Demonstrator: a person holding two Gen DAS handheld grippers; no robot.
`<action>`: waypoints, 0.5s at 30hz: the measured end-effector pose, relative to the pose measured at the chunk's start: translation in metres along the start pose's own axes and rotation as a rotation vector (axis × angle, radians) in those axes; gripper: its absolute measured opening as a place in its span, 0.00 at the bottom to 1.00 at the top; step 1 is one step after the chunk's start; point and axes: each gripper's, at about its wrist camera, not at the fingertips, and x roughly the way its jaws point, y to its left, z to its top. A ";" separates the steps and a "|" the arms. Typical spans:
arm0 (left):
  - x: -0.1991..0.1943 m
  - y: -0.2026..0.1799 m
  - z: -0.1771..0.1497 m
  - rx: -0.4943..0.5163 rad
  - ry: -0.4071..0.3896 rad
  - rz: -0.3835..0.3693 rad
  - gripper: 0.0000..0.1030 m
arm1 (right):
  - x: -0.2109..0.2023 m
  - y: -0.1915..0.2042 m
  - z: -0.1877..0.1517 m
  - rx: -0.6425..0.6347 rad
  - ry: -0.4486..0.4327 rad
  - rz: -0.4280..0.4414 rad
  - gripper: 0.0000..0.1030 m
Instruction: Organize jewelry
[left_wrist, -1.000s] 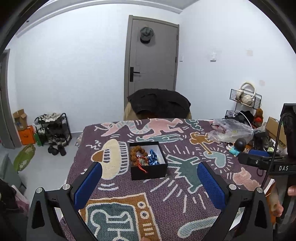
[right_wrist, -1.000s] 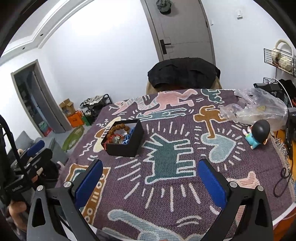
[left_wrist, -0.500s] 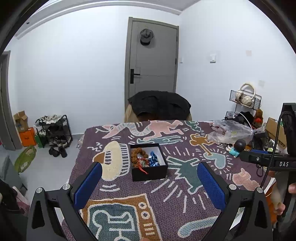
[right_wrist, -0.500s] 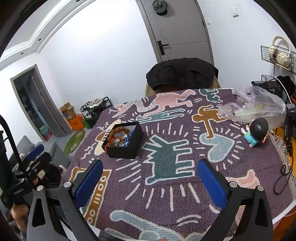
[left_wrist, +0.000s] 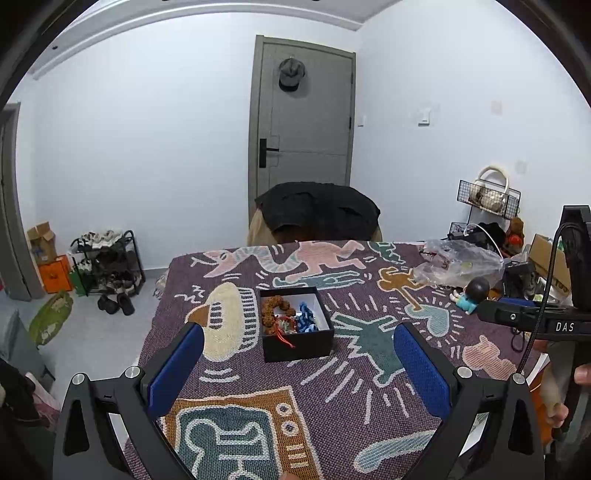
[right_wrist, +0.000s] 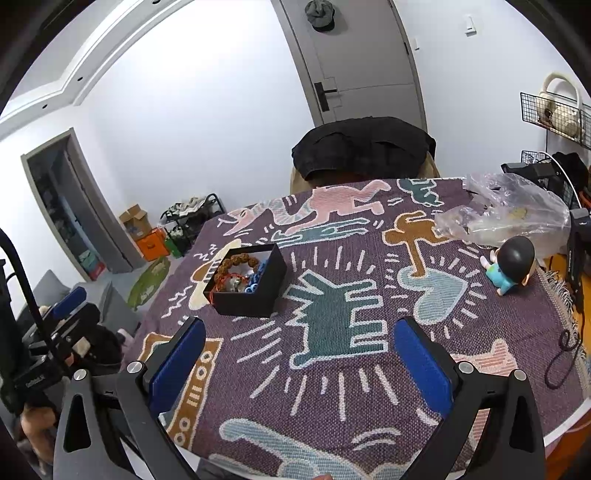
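Both tongs, left (left_wrist: 295, 363) and right (right_wrist: 299, 360), wide open, empty, drawn back and higher than second ago. Jewelry box (left_wrist: 297, 325) unmoved on worktop (left_wrist: 369, 387), beads inside; organizing looks finished.

From where I stand, the only lettering I can make out is "DAS", white capitals on the black body of the right gripper (left_wrist: 532, 319), at the right edge of the left wrist view. The left gripper (right_wrist: 55, 325), far left in the right wrist view, carries a small white mark too, but it is too blurred to read.
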 end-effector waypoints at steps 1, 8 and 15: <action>0.000 0.000 0.000 0.001 -0.001 0.000 1.00 | 0.000 0.000 0.000 0.001 -0.001 -0.001 0.99; -0.003 0.000 0.001 0.002 -0.005 -0.004 1.00 | 0.000 0.002 0.001 0.006 -0.004 -0.006 0.99; -0.005 0.001 0.002 -0.007 -0.009 0.005 1.00 | -0.001 0.001 0.000 0.004 -0.003 -0.017 0.99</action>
